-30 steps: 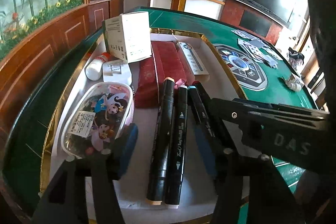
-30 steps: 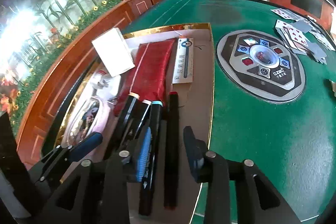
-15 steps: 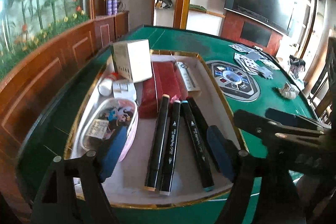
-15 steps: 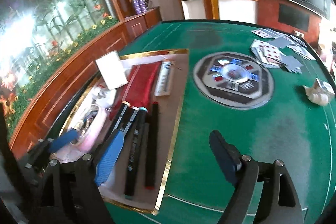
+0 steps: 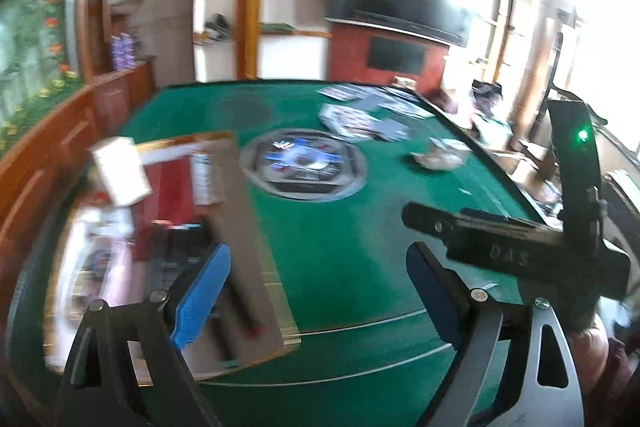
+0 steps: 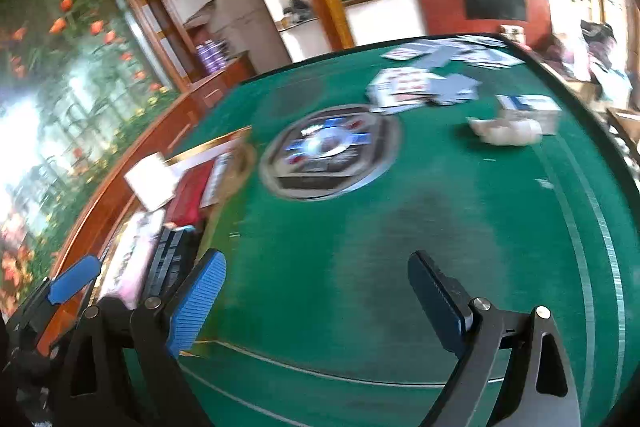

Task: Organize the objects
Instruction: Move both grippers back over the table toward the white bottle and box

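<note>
A gold-rimmed tray lies at the left of the green table, blurred. It holds a white box, a red pouch, a pink pencil case and several black markers lying side by side. My left gripper hovers over the tray's right rim, its jaws opening with nothing between them. My right gripper is over bare green felt to the right of the tray, its jaws also opening and empty. The markers lie just left of its left finger.
A round control panel is set in the middle of the green table. Behind it lie scattered playing cards, a crumpled tissue and a small box. A wooden ledge runs along the left.
Both grippers have drawn back from the markers and swung right, off the tray toward the green felt. Both pairs of jaws have spread wide. The markers stay in the tray.
</note>
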`<act>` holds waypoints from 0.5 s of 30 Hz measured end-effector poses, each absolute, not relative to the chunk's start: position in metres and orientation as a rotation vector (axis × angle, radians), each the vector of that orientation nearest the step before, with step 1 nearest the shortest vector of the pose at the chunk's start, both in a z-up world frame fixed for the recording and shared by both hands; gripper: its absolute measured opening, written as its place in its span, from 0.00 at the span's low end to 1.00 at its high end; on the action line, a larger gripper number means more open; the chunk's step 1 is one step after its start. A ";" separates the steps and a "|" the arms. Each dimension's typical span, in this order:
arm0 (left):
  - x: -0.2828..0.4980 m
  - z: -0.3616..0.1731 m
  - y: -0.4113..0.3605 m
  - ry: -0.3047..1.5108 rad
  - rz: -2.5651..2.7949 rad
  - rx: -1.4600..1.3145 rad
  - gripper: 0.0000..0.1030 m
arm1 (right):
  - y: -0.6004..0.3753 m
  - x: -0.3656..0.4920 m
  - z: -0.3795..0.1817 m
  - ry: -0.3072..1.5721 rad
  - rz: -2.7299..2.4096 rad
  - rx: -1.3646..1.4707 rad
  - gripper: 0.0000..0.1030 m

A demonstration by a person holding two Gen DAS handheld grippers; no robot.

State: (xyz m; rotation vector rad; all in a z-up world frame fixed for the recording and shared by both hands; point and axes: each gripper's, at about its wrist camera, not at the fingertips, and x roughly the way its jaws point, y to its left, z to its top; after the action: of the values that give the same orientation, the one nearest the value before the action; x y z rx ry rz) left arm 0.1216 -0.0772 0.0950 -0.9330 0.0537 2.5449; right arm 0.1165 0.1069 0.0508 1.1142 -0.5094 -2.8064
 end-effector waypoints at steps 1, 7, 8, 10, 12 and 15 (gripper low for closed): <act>0.118 0.093 -0.066 0.045 2.514 -0.954 0.86 | 0.121 0.119 0.051 -0.532 -2.828 1.118 0.92; 0.079 0.079 -0.004 -0.053 2.395 -0.990 0.86 | 0.207 0.131 0.055 -0.725 -2.971 1.128 0.92; 0.072 0.075 0.004 -0.052 2.394 -0.999 0.86 | 0.220 0.131 0.054 -0.754 -2.993 1.137 0.92; 0.054 0.064 0.020 -0.052 2.375 -1.030 0.86 | 0.242 0.127 0.054 -0.803 -3.026 1.158 0.92; 0.040 0.052 0.029 -0.050 2.376 -1.068 0.86 | 0.259 0.120 0.053 -0.837 -3.050 1.186 0.92; 0.031 0.041 0.028 -0.069 2.366 -1.095 0.86 | 0.278 0.106 0.057 -0.848 -3.088 1.227 0.92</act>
State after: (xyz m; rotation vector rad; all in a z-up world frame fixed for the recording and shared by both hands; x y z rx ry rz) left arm 0.0313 0.0276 0.0413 -1.0946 -0.0686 2.3658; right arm 0.1063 0.2784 0.0568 1.2274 -0.8485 -3.0882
